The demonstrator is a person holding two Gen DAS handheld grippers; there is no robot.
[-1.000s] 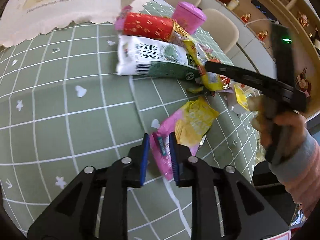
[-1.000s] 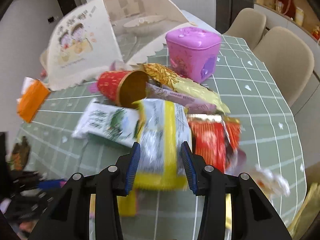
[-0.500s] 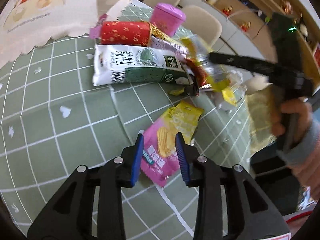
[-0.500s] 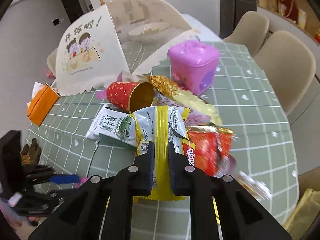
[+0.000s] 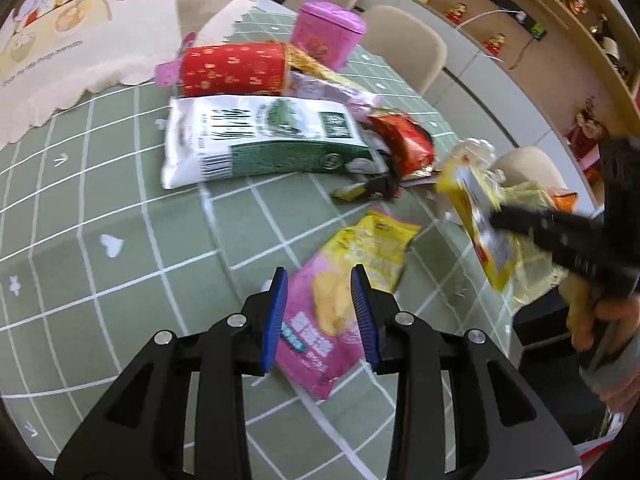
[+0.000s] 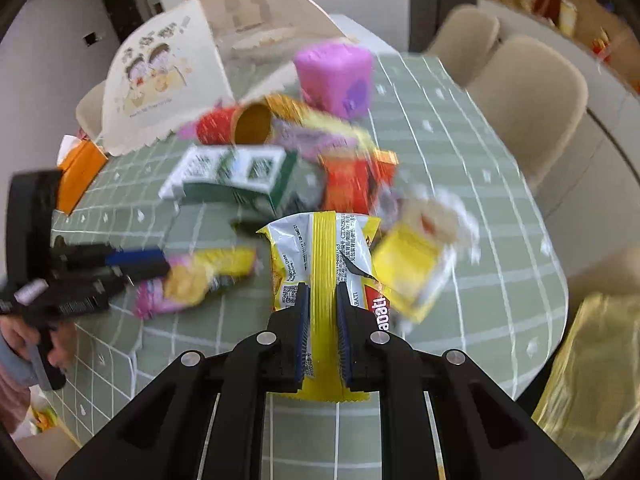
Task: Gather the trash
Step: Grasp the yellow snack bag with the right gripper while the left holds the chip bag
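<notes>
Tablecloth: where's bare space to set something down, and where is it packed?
Free: green tablecloth left of the pink chip bag, below the milk carton; also the strip beside the chairs. Crowded: pile from the red tube and pink tin down to the red wrapper.

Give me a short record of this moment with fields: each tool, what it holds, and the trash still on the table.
left tool: open, above the pink and yellow chip bag, not gripping
right tool: shut on the yellow and silver wrapper, lifted
still on table: green and white carton, red tube, red wrapper
</notes>
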